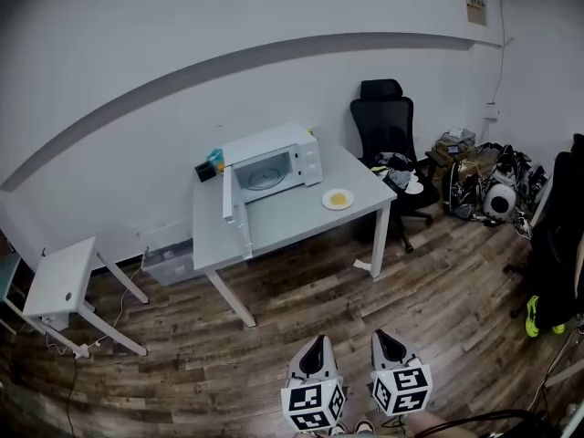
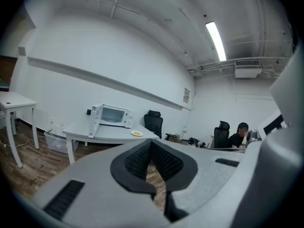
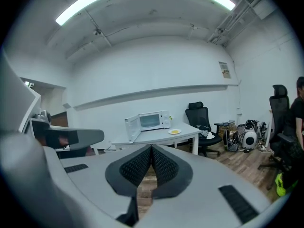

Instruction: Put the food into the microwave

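- i have the left gripper and the right gripper side by side at 6 o'clock in the head view, close together but not touching, and well apart from the table.
- both point ahead towards the table, noses dipped slightly below level, marker cubes facing up at the camera.
- left gripper: pads pressed together, nothing between them.
- right gripper: pads likewise together, nothing between them.
- the food sits on a white plate, a small yellowish heap, flat on the table near its right front corner, at about 4 o'clock from the microwave.
- the plate is round and lies level, so it has no long axis to call. it is clear of the microwave, not touching it.
- the microwave stands upright at the back of the table, long axis running left to right, cavity facing me.
- its door is swung wide open on the left hinge, standing out towards 7 o'clock over the table's front edge.
- a black office chair stands at 2 o'clock from the plate.
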Demonstrator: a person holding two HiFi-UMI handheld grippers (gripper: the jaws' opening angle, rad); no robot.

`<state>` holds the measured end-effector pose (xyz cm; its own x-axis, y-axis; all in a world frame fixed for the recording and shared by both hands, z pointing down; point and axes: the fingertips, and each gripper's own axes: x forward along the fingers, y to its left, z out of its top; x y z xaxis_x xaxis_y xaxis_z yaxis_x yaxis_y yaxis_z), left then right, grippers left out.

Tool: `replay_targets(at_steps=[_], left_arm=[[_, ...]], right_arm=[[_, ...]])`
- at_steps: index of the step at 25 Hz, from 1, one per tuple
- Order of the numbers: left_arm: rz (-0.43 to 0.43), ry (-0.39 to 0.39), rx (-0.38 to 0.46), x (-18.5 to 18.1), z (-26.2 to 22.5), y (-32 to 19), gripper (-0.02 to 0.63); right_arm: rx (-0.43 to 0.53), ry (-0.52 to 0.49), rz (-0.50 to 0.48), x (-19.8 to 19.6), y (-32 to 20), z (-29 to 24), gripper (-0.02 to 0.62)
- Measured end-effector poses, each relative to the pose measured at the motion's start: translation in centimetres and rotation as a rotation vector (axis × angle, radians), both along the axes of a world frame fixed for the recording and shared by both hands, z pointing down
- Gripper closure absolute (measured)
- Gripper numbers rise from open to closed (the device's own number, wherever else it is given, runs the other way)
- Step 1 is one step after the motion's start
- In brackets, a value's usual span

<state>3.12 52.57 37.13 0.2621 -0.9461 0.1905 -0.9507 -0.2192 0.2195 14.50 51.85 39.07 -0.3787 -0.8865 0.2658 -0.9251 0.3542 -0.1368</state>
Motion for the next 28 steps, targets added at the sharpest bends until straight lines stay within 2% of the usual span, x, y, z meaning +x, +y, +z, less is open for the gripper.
replay_targets(at_steps=[13, 20, 28], left_arm=[[0.002, -0.015, -0.027, -4.0, 1.6, -2.4, 0.604], [0.018, -0.024, -0.03, -4.2, 1.5, -4.2, 0.604], [0.009, -0.038, -0.03, -5.1, 2.1, -7.5, 0.604]], right_arm=[[-0.032, -0.013, 0.034, -2.2, -1.8, 1.5, 0.58], [-0.045, -0.016, 0.061, -1.7, -3.7, 1.7, 0.58], [-0.049, -0.025, 0.039, -3.2, -7.4, 2.5, 0.58]])
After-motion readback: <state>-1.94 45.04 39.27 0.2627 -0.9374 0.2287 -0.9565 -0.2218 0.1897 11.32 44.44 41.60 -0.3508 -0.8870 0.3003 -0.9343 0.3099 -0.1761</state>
